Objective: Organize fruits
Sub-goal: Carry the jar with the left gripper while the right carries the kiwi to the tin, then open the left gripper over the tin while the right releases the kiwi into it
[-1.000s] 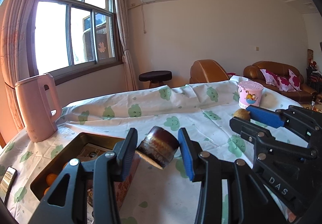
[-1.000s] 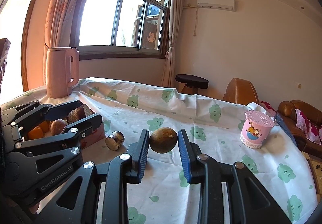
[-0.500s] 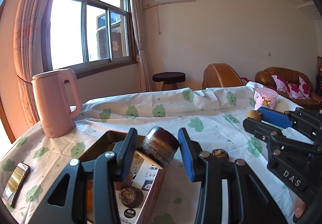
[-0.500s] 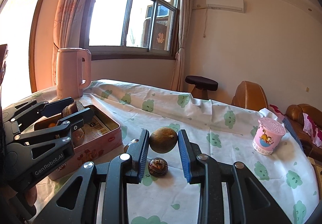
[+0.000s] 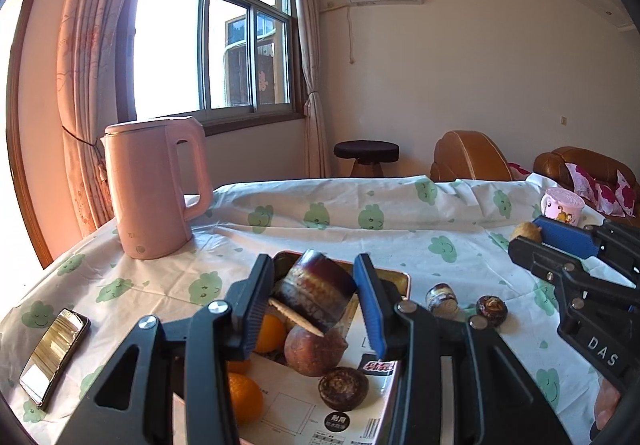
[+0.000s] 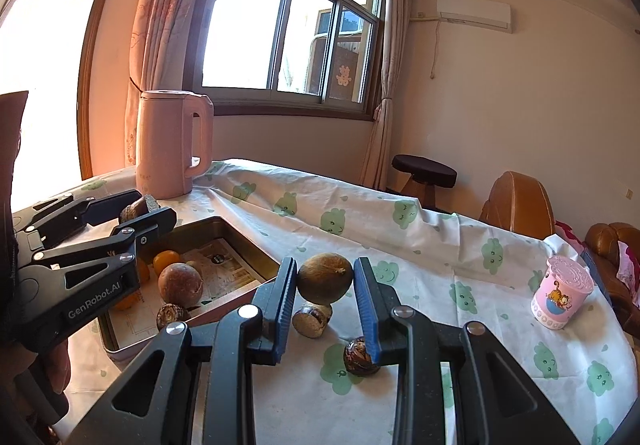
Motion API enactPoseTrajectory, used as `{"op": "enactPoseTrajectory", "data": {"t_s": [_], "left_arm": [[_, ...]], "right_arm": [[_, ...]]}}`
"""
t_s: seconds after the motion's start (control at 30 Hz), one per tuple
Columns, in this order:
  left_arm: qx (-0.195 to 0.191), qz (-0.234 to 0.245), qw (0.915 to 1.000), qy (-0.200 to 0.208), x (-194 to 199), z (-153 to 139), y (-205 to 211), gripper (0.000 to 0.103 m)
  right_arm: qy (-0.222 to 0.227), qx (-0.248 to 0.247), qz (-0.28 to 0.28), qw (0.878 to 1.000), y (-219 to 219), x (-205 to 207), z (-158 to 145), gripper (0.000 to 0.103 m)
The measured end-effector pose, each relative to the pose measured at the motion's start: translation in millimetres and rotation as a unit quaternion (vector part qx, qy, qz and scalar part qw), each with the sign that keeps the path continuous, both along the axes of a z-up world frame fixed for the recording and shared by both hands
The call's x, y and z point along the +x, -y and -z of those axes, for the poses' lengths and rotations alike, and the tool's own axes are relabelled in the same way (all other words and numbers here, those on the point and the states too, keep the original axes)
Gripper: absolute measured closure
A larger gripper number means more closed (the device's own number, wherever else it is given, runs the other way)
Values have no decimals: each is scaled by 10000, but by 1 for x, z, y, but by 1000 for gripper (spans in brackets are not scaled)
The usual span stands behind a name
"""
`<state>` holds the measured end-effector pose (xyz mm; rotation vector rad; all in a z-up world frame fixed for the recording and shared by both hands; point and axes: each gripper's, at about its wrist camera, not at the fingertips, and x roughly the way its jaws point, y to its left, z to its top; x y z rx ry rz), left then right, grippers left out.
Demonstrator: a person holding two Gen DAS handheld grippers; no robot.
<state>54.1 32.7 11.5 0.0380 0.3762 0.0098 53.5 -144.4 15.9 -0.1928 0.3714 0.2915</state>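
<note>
Two grippers working, each gripping one piece. Phone (image 5: pixel 54 355) lying near left edge of tablecloth (image 5: pixel 400 229); pink kettle (image 5: pixel 154 187) standing toward far left corner. My left gripper (image 5: pixel 314 303) hovering over tin box (image 6: pixel 236 233), jaws pinching sugarcane piece (image 5: pixel 316 295), tilted. Oranges (image 5: pixel 244 397), passion fruit (image 5: pixel 314 349), water chestnut (image 5: pixel 344 387) lying inside box. My right gripper (image 6: pixel 325 299) clamping brown round fruit (image 6: pixel 325 277) above cloth, beside box's right wall. Pink cup (image 6: pixel 562 295) standing near right edge.
</note>
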Motion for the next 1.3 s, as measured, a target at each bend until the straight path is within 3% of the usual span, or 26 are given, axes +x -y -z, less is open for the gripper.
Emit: {"op": "enactPoseTrajectory", "data": {"t_s": [0.43, 1.3], "left_arm": [[-133, -544, 9978, -356, 15, 9, -54, 59], [-149, -423, 9973, -574, 21, 24, -61, 59]], "right_arm": [[-156, -125, -386, 9991, -45, 14, 7, 72], [-646, -344, -611, 9954, -95, 39, 38, 72]]}}
